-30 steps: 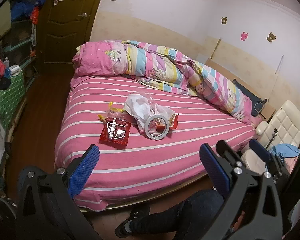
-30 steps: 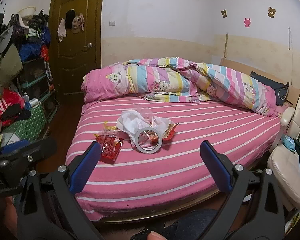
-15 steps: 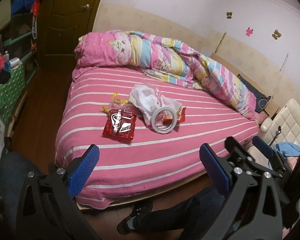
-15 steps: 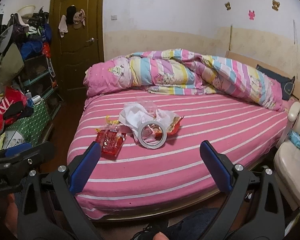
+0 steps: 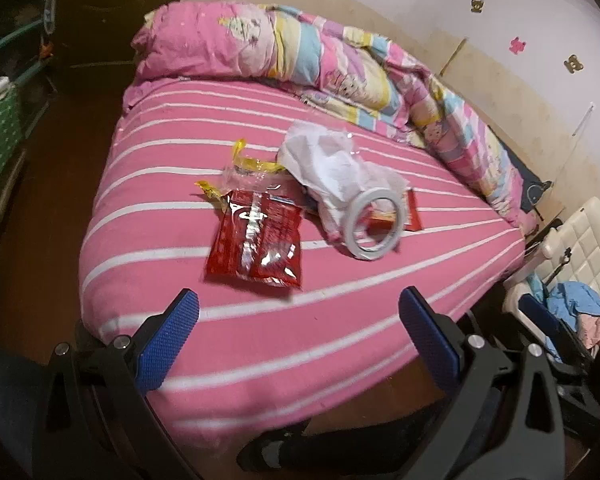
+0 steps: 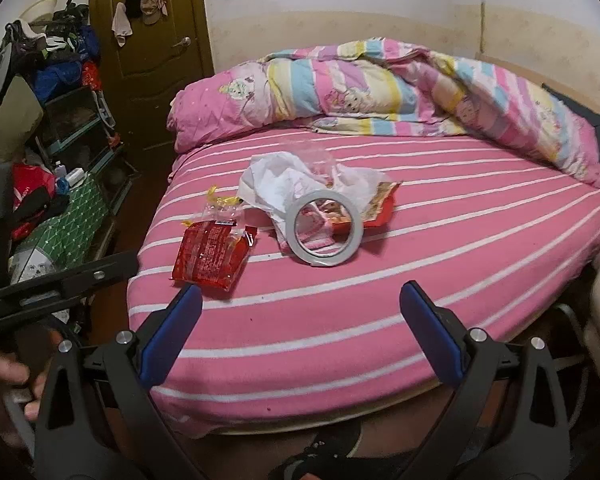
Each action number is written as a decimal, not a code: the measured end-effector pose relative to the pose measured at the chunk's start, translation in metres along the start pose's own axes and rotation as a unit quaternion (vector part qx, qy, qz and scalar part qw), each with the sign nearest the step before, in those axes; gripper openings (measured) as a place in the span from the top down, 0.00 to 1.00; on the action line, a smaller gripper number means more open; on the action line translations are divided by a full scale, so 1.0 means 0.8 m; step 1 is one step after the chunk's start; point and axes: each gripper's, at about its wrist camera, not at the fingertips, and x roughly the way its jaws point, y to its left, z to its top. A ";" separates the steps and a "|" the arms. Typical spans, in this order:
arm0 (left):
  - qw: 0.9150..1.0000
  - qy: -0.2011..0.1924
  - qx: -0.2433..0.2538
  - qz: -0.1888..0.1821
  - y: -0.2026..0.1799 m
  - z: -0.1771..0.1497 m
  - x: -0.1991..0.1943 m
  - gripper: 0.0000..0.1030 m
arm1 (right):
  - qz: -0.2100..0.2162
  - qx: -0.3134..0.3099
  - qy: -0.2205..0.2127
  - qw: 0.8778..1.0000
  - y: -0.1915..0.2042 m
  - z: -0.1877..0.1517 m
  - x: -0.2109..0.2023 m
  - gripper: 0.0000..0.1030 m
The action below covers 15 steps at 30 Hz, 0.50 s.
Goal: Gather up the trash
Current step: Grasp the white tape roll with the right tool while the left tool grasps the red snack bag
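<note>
Both claws hang wide and empty over the near edge of the pink striped bed (image 6: pixel 380 320): left gripper (image 5: pixel 300 336), right gripper (image 6: pixel 300 320). Nothing looks collected yet. Mid-bed lie a shiny red foil snack packet (image 5: pixel 256 246), a clear yellow-trimmed wrapper (image 5: pixel 248 168), crumpled white plastic sheeting (image 5: pixel 332 164), a white tape roll (image 6: pixel 324 230) and a flattened red pack (image 6: pixel 380 208). No bin or bag is visible.

On the bed (image 5: pixel 260 340) before you, the snack packet (image 5: pixel 256 246) lies left of the tape roll (image 5: pixel 374 224), which leans on crumpled paper (image 5: pixel 332 164); the rolled quilt (image 5: pixel 300 52) lies behind them
</note>
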 end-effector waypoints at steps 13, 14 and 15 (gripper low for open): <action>0.999 0.047 0.013 -0.008 0.049 0.044 0.133 0.06 | 0.018 -0.016 0.029 0.999 0.003 0.026 0.143 0.05; 0.999 0.052 0.015 -0.010 0.052 0.043 0.140 0.07 | 0.017 -0.018 0.032 0.999 0.002 0.027 0.154 0.05; 0.998 0.056 0.015 -0.011 0.055 0.042 0.145 0.07 | 0.016 -0.020 0.033 0.999 0.001 0.029 0.163 0.06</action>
